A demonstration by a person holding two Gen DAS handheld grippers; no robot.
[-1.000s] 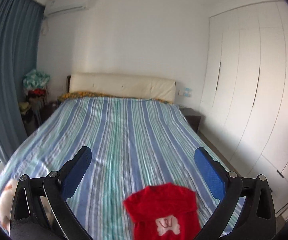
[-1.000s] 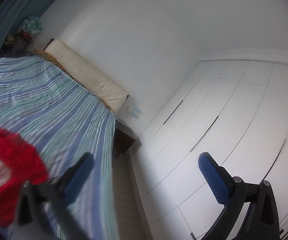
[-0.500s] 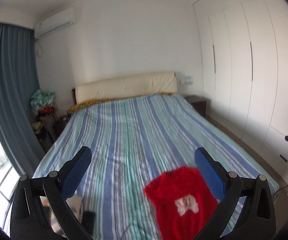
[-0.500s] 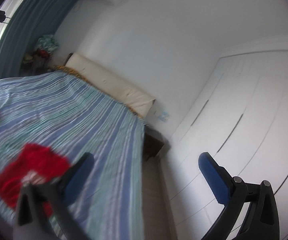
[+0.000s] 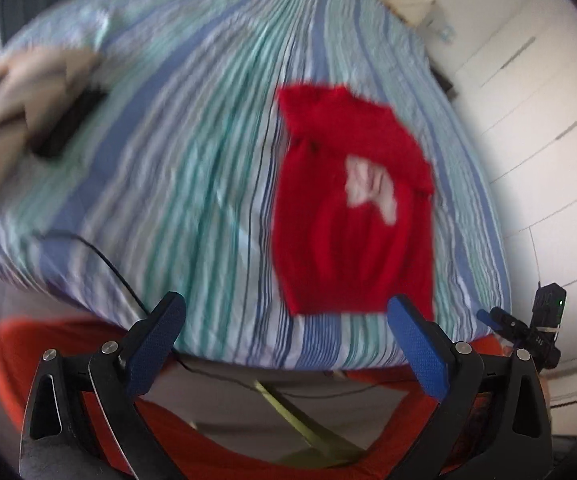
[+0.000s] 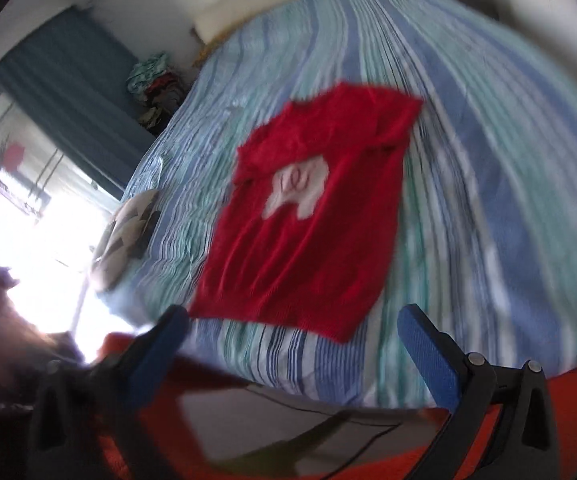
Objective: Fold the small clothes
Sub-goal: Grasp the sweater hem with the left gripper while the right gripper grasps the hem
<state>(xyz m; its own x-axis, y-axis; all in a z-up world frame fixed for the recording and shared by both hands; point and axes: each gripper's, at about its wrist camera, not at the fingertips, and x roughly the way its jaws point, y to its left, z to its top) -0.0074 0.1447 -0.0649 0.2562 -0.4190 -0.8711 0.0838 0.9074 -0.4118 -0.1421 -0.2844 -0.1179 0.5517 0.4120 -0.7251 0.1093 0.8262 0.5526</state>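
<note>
Both frames were motion-blurred. The red sweater [image 5: 352, 216] lay flat on the striped bed [image 5: 192, 152], spread out with a white emblem [image 6: 298, 186] facing up, hem edge nearest the bed's foot and the neck end pointing toward the headboard [image 6: 240, 20]. Not yet folded.

The left gripper [image 5: 286, 344] hovered off the foot of the bed, short of the sweater's hem, jaws spread wide and holding nothing. The right gripper [image 6: 292, 354] was likewise short of the hem, jaws wide apart and empty; its left finger was smeared by blur.

Handling guess: the sweater looked like a soft knit, light and limp, so it would drape and bunch when lifted instead of keeping shape. It should be non-slippery and not fragile. The best hold was probably the two hem corners, or hem and shoulder on one side, pinching both layers so the fold carries over evenly. The bed cover is soft too, so a low pinch risked grabbing the sheet with the knit.

Around the sweater: a pale cushion [image 6: 126, 232] sat well to its left near the bed edge, with a dark flat object [image 5: 68, 124] beside it, too blurred to identify. A thin black cable [image 5: 104, 256] trailed off the bed's foot left of the sweater. None touched the sweater. An orange surface [image 5: 32, 360] ran below the bed's foot. Nothing blocked the approach.
</note>
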